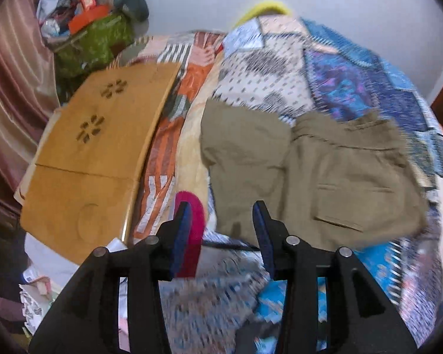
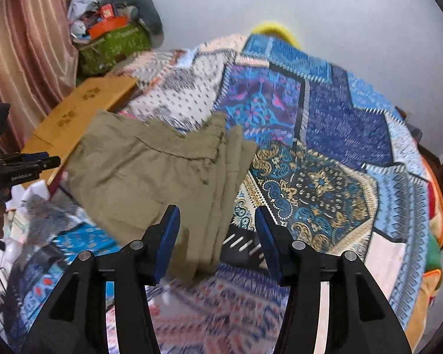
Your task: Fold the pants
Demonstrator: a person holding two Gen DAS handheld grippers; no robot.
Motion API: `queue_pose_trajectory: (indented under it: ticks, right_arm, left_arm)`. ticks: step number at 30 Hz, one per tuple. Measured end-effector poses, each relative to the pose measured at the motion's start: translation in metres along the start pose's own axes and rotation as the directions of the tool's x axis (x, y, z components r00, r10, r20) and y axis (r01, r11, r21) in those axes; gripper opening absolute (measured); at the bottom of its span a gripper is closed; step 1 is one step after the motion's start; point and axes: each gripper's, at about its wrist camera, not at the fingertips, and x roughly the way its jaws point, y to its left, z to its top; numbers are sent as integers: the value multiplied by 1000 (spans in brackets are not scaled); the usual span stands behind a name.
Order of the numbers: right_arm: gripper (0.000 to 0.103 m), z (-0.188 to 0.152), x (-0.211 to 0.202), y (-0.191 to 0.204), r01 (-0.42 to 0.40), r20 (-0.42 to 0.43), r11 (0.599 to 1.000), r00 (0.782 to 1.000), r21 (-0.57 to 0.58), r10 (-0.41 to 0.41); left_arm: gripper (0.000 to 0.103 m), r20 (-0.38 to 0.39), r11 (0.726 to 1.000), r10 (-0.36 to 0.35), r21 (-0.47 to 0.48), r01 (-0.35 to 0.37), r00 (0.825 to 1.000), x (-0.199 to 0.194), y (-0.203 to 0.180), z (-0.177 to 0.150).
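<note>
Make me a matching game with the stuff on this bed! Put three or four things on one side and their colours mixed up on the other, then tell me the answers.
Things:
1. pants
2. board with flower-shaped cut-outs
3. bag by the curtain
4. pads on the left gripper

Colours:
A. green
B. dark blue
C. olive khaki
D. yellow-brown

Pairs: 1-C, 2-D, 3-A, 4-B

Both hand-held grippers angled downward, jaws parted.
Left black hand-held gripper (image 1: pixel 223 224) and right black hand-held gripper (image 2: pixel 217 227): blue-padded fingers apart, gripping nothing.
</note>
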Motion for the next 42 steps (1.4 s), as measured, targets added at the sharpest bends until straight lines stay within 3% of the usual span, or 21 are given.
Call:
queue_pose_trajectory:
  ticks: [5, 8, 13, 16, 18, 23, 27, 31, 33, 35, 37, 42]
  right_arm:
    - [49, 0, -59, 12, -28, 92, 1000, 995, 6, 27]
    - [49, -2, -101, 22, -28, 171, 1000, 985, -4, 28]
    - [49, -10, -165, 37, -74, 285, 997, 955, -22, 77]
    - [49, -20, -206, 48, -85, 364, 996, 927, -42, 94]
    - [49, -29, -233, 55, -81, 421, 995, 902, -54, 96]
    - [49, -56, -292, 70, -84, 552, 993, 826, -78, 113]
    - [49, -78, -322, 81, -79, 627, 993, 770, -92, 120]
    - [49, -96, -339, 92, -62, 673, 993, 731, -97, 111]
    - [49, -105, -344, 96, -51, 693, 994, 714, -94, 102]
    - [57, -112, -349, 98, -48, 705, 995, 703, -85, 94]
    - [75, -117, -351, 98, -54, 718, 996, 690, -76, 93]
    - [89, -123, -353, 102, -62, 720, 996, 688, -63, 89]
  left_arm:
    - [46, 119, 999, -25, 49, 19, 993, -81, -18, -6]
    - [55, 196, 996, -20, 89, 2, 980, -127, -31, -13]
    - [57, 318, 990, -73, 140, 30, 945, -208, -49, -35]
    - [60, 406, 989, -90, 147, 32, 910, -256, -54, -53]
    - [62, 476, 990, -88, 140, 23, 875, -291, -57, -70]
    - [67, 605, 991, -91, 135, 11, 791, -354, -65, -108]
    - [71, 668, 991, -105, 131, 23, 737, -387, -69, -138]
    - [74, 696, 988, -141, 139, 61, 704, -406, -72, -161]
    - [83, 705, 984, -168, 156, 80, 689, -410, -72, -169]
    - [90, 726, 985, -165, 151, 80, 668, -416, -73, -178]
    - [96, 738, 985, -165, 158, 70, 654, -420, -76, -185]
    - [103, 748, 982, -178, 177, 67, 639, -426, -81, -199]
